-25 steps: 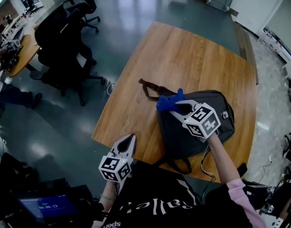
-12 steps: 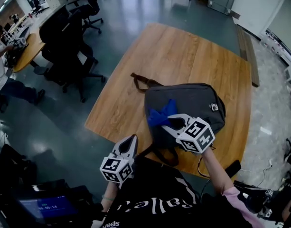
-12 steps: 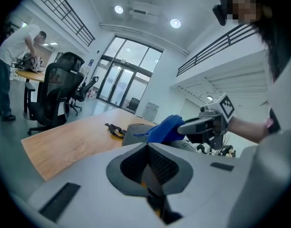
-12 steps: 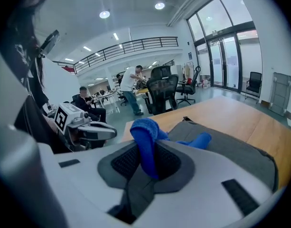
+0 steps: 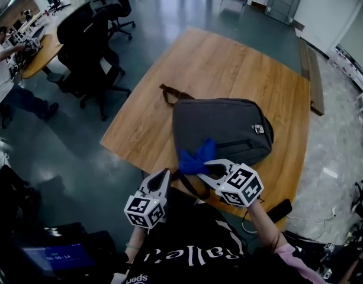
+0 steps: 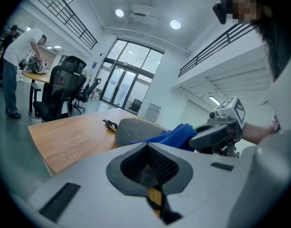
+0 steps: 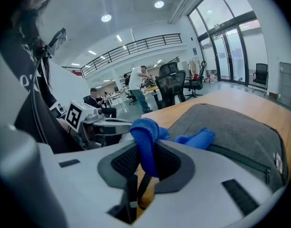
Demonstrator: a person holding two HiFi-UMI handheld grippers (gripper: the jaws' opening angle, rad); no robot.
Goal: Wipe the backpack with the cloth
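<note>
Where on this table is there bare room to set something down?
The far half of the table, beyond the backpack, is bare wood. So is the strip between the backpack and the table's left edge, nearer than the brown strap. The near edge is crowded by the right gripper and its cloth.

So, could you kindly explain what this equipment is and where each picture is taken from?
A person holds a hand-held gripper in each hand. The head view looks down from a camera on their head; the other two views come from cameras on the grippers. A grey backpack lies on a wooden table. The right hand-held gripper is shut on a blue cloth at the backpack's near edge. The left hand-held gripper is shut, empty, by the table's near edge.
</note>
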